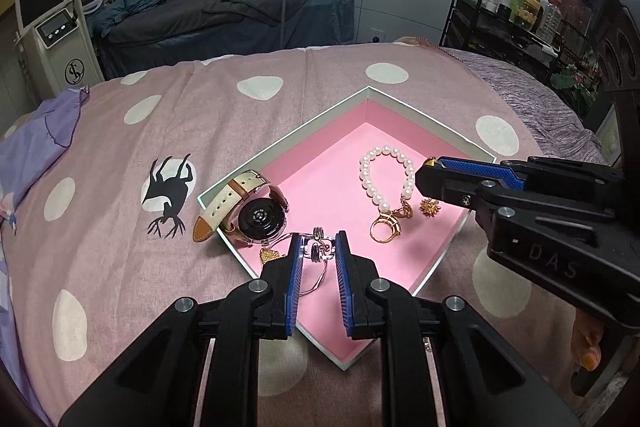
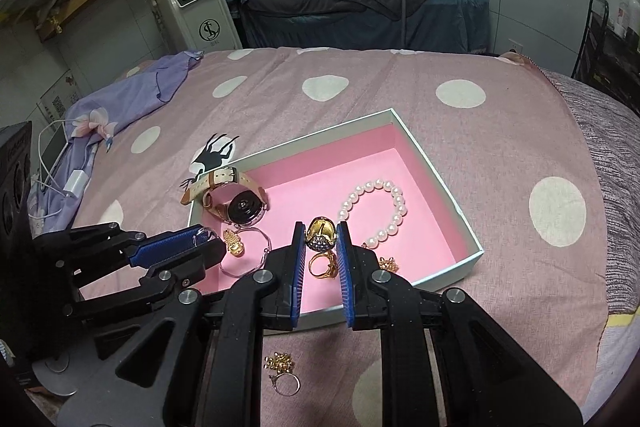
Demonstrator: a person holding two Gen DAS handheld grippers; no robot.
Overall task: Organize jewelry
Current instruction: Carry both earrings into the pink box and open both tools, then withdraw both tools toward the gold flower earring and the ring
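Left wrist view: the left gripper (image 1: 317, 247) is clamped on a small silver ring-like piece (image 1: 319, 249), held over the near corner of the pink-lined box (image 1: 280, 143). A thin silver bangle (image 1: 316, 281) lies beneath the pads. Inside the box: a pearl bracelet (image 1: 386, 177), a gold ring (image 1: 385, 227), a small gold flower piece (image 1: 430, 207) and a watch (image 1: 256, 215) whose cream strap hangs over the box rim. A gold charm (image 1: 269, 254) lies beside the left pad. The right gripper (image 1: 430, 175) enters from the right, above the pearls.

Right wrist view: the right gripper (image 2: 319, 239) grips a gold ornament with a dark jewelled face (image 2: 322, 233), above a gold ring (image 2: 323, 265) in the box (image 2: 448, 187). Pearl bracelet (image 2: 376, 211), watch (image 2: 236, 205), bangle (image 2: 248, 255) and a gold charm (image 2: 234, 242) lie within. The left gripper (image 2: 204, 239) hovers at left. On the spotted bedspread (image 2: 480, 147) before the box lie a gold chain cluster (image 2: 280, 363) and a thin ring (image 2: 287, 383).
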